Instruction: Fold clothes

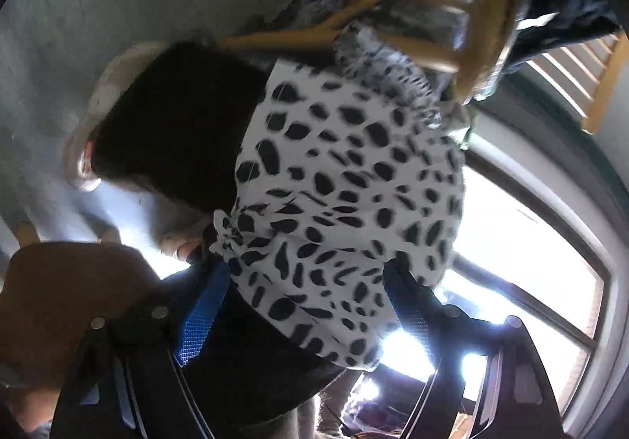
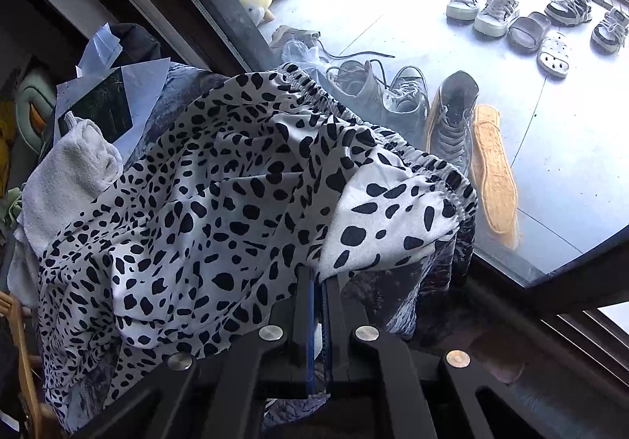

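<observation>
Right gripper (image 2: 319,281): jaws pressed together on the hem of the spotted skirt (image 2: 220,195), which spreads up and left from the gripper. Left gripper (image 1: 306,281): jaws apart, skirt fabric hanging between them, contact unclear.

Balcony floor (image 2: 393,30) w/ sneaker rows (image 2: 495,10), orange insole (image 2: 493,168), sandals (image 2: 528,31).

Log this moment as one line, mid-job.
left hand-held gripper: open, spotted garment between jaws | right hand-held gripper: shut on garment edge | fold: not yet done
</observation>
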`<move>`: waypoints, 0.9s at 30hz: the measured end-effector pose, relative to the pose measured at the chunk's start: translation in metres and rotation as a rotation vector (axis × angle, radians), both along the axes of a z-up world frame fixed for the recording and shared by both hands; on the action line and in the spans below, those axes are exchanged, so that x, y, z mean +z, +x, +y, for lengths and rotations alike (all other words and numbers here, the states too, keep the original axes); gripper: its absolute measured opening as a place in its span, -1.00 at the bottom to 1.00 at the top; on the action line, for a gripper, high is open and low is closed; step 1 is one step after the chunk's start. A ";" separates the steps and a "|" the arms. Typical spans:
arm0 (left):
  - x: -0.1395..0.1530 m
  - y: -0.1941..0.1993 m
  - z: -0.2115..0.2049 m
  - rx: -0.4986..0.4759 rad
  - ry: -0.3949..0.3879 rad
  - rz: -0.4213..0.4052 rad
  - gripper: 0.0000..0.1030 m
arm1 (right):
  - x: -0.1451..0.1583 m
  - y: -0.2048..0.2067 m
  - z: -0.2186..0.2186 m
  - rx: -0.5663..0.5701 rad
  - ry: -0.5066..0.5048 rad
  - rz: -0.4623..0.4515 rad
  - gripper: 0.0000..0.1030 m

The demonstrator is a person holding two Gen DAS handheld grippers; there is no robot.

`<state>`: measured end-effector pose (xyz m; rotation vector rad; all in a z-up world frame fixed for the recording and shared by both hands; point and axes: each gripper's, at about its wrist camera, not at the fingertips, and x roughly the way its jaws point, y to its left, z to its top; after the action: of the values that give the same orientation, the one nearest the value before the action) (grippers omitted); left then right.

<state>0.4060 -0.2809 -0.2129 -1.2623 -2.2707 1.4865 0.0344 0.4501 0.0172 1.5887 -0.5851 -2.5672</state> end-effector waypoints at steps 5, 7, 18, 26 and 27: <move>0.003 -0.011 0.005 -0.028 -0.012 -0.027 -0.84 | -0.001 -0.001 -0.002 0.007 -0.002 -0.006 -0.95; 0.021 -0.010 -0.001 -0.021 -0.099 -0.028 -0.92 | 0.000 -0.001 -0.002 0.006 -0.003 -0.005 -0.95; 0.176 0.039 -0.075 0.217 -0.439 0.144 -0.96 | 0.023 -0.001 0.003 0.012 -0.051 0.052 -0.95; 0.230 0.043 -0.076 0.197 -0.573 0.186 -0.96 | 0.040 0.009 0.010 0.018 -0.053 0.073 -0.95; 0.222 0.047 -0.075 0.197 -0.560 0.161 -0.96 | 0.038 0.011 0.013 0.015 -0.046 0.064 -0.95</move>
<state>0.4527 -0.3559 0.0087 -0.9909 -1.9884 2.3141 0.0453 0.4634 0.0553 1.4849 -0.6198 -2.5635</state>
